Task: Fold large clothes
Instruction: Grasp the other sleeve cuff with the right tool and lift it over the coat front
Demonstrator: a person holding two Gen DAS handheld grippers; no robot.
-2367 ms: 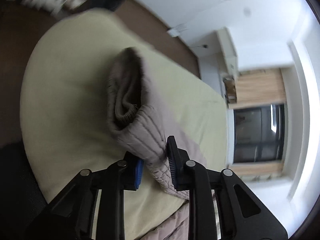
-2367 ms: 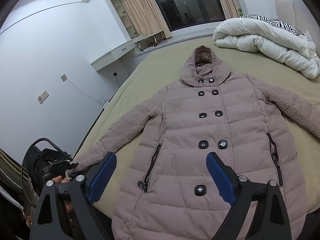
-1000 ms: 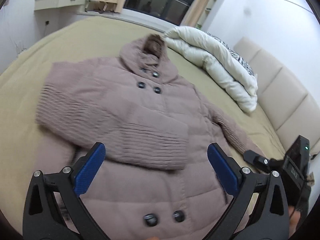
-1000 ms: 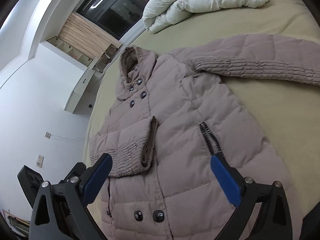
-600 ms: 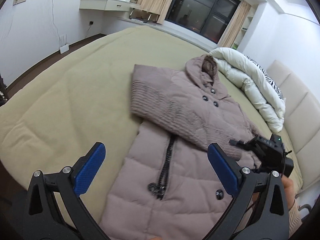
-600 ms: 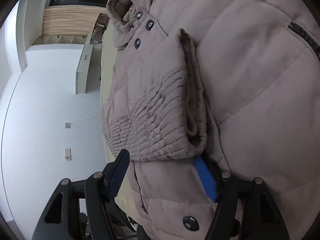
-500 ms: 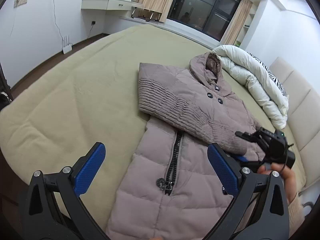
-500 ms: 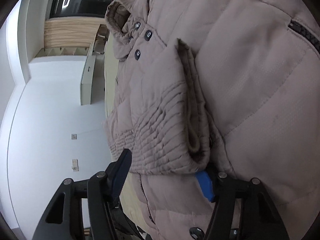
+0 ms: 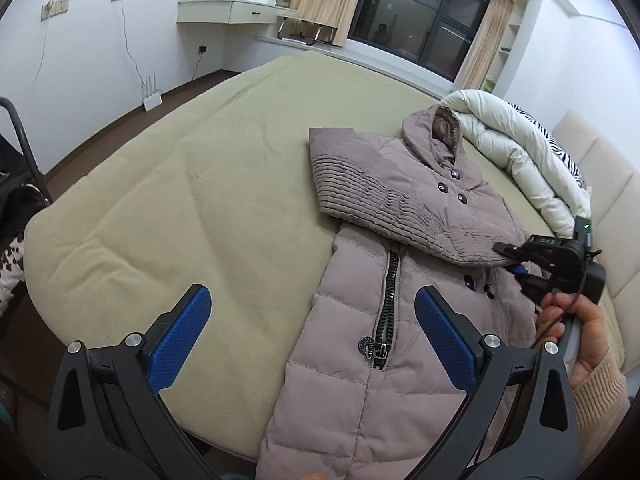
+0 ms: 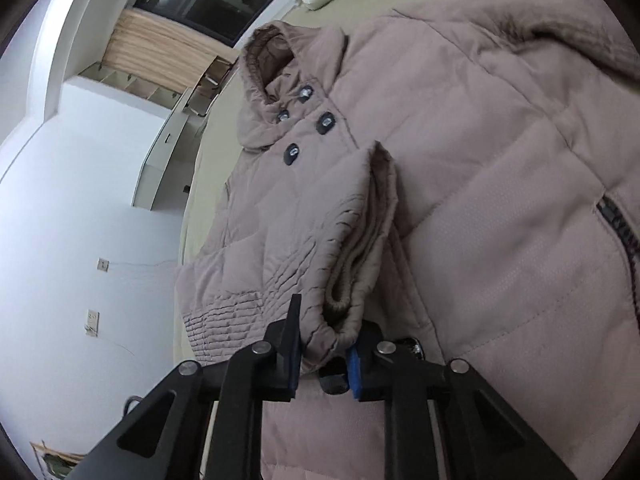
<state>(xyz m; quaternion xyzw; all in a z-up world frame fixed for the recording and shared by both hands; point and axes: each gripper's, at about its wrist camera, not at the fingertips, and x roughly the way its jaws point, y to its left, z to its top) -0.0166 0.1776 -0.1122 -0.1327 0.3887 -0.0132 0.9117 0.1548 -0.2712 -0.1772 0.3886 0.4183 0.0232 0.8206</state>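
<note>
A mauve hooded padded coat [image 9: 384, 312] lies face up on the bed, its left sleeve [image 9: 376, 204] folded across the chest. My left gripper [image 9: 312, 336] is open and empty, held above the coat's lower front and the bed's edge. My right gripper [image 10: 324, 352] is shut on the cuff [image 10: 340, 308] of that folded sleeve; it also shows in the left wrist view [image 9: 516, 260], gripping the sleeve end at the coat's middle. The coat's hood [image 10: 268, 60] and dark buttons [image 10: 292, 152] lie beyond the cuff.
The bed [image 9: 200, 200] has an olive-beige cover. A white duvet with a zebra-print pillow [image 9: 520, 160] lies at the head, by a padded headboard [image 9: 600, 184]. A black chair frame [image 9: 20, 152] stands at the left of the bed.
My left gripper let go of the sleeve after laying it across the chest and drew back. My right gripper came down to the sleeve's cuff and closed on it.
</note>
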